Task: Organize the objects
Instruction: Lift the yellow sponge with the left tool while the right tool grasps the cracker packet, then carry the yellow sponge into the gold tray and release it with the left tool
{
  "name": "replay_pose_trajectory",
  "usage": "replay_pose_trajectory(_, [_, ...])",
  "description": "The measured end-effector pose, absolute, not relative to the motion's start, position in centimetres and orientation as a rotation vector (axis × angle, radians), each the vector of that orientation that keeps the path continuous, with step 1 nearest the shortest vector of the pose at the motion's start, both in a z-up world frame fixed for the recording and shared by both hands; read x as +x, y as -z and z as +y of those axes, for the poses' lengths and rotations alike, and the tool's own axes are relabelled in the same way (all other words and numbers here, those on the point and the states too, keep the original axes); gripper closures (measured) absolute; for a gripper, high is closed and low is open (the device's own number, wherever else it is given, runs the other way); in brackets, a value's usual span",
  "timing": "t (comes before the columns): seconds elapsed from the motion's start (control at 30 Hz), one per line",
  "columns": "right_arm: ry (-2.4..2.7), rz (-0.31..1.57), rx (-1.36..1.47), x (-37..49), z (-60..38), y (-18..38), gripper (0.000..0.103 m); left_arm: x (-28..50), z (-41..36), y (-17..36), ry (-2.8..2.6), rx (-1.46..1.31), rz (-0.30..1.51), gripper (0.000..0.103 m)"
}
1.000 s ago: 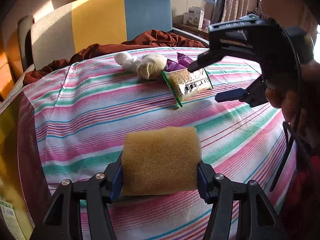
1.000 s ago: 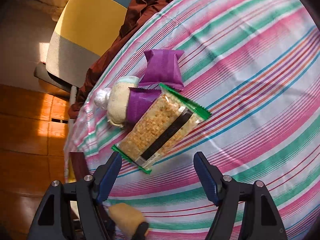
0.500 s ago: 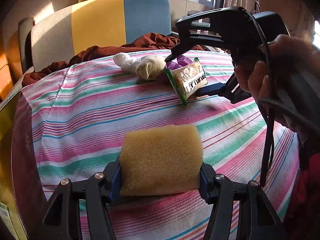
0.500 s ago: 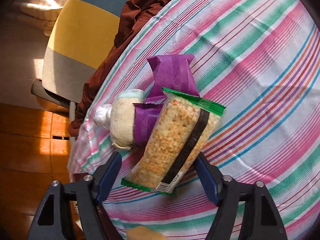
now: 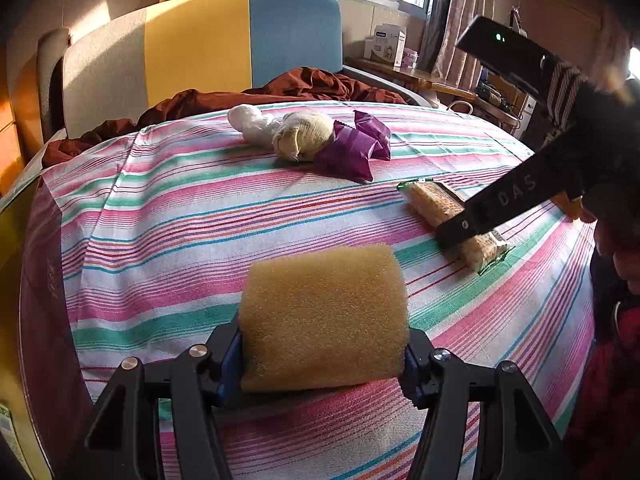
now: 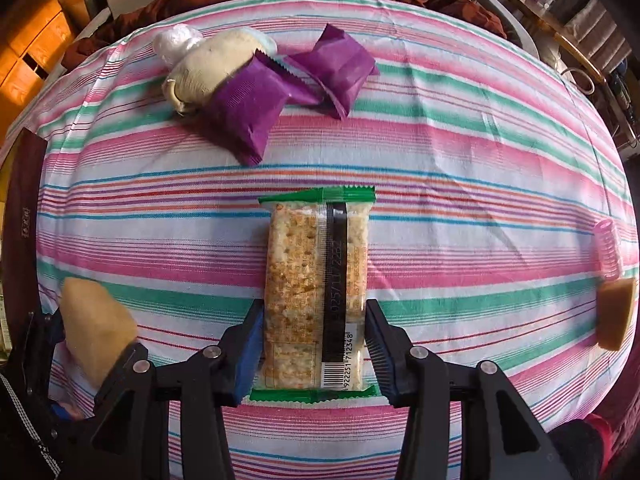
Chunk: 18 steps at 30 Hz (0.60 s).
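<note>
My left gripper (image 5: 323, 354) is shut on a yellow sponge (image 5: 323, 316) held just above the striped tablecloth (image 5: 180, 216). My right gripper (image 6: 314, 346) is shut on a green-edged cracker packet (image 6: 316, 292), near the cloth in the right wrist view; the packet also shows in the left wrist view (image 5: 434, 200) under the right gripper's black arm (image 5: 500, 204). Two purple packets (image 6: 256, 108) (image 6: 340, 68) and a cream sock ball (image 6: 208, 68) lie together at the far side. The sponge shows at the left edge in the right wrist view (image 6: 96, 328).
A white wad (image 5: 250, 120) lies beside the sock ball. A pink spring-like roller (image 6: 608, 252) and another sponge piece (image 6: 616, 316) sit at the right edge. A brown blanket (image 5: 312, 84) and a yellow-blue chair back (image 5: 224, 44) lie beyond the table.
My right gripper closed on the cracker packet and carried it away from the purple packets, toward the near right of the table. My left gripper has kept its hold on the sponge.
</note>
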State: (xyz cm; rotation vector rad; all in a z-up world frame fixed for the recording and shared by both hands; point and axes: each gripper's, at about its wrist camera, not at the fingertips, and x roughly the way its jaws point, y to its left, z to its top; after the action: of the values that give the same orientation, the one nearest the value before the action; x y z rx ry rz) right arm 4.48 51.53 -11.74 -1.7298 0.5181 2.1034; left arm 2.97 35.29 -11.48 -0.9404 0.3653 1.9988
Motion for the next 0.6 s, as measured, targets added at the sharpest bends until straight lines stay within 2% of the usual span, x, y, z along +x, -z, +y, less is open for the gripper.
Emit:
replay_pose_trajectory(0.03, [-2.116, 0.565, -1.703, 4.6, 51.7, 11.7, 0.040, 3.0, 35.3, 11.5, -1.999, -0.940, 0.367, 0.040])
replay_pose_trajectory(0.1, [-2.147, 0.632, -1.644, 4.8, 52.2, 11.7, 0.031, 3.0, 35.3, 11.5, -1.999, -0.939, 0.369, 0.040])
replay_pose_trajectory(0.13, [-2.152, 0.642, -1.622, 4.9, 52.3, 11.8, 0.031, 3.0, 35.3, 11.5, -1.998, -0.940, 0.368, 0.040])
replay_pose_trajectory(0.33, [-2.162, 0.472, -1.625, 4.1, 51.5, 11.9, 0.039, 3.2, 35.2, 11.4, -2.003, -0.936, 0.377, 0.040])
replay_pose_trajectory(0.5, [-2.174, 0.467, -1.629, 3.9, 51.7, 11.9, 0.041, 3.3, 35.3, 11.4, -2.006, -0.932, 0.390, 0.040])
replay_pose_trajectory(0.6, [-2.184, 0.441, -1.629, 3.4, 51.5, 12.1, 0.046, 3.4, 35.3, 11.5, -2.010, -0.927, 0.401, 0.040])
